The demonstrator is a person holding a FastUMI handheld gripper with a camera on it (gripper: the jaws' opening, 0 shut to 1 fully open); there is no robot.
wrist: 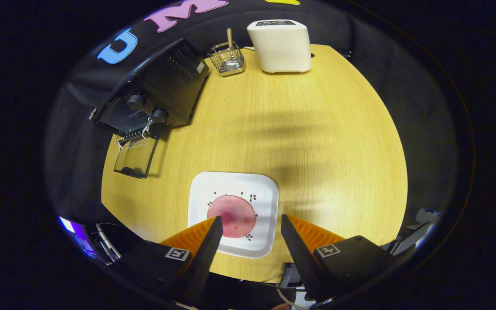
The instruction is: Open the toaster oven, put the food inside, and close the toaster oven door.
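1. The jaws of the gripper (250, 224) stand apart and hold nothing. They hover above the near edge of a white square plate (230, 189).
2. On that plate lies the food, a round pink slice (231, 215), flat and thin by the look of it, just ahead of the left jaw and partly behind its tip.
3. Risk: a flat slice gives the jaws little to bite. If they come down unevenly, they may pinch the plate's rim with it or push the slice across the glaze.
4. Risk: the plate sits loose on smooth wood, so a sideways nudge would likely slide it toward the near edge of the tabletop (317, 142).
5. The black toaster oven (153, 92) stands far left, well apart from the plate. Its glass door (136, 157) hangs open toward the near side, a wire rack (134, 137) showing at the mouth.
6. Risk: the carry is long and diagonal; a weakly held slice could drop on the way. The open door and rack could also catch the jaws at entry.
7. Further back stand a small wire basket (227, 60) holding a wooden-handled tool, and to its right a cream-white toaster (281, 45).
8. The tabletop is pale wood grain, rounded, crossed by soft shadows. Dark cloth walls surround it; cables and clutter lie near left and near right below the edge.
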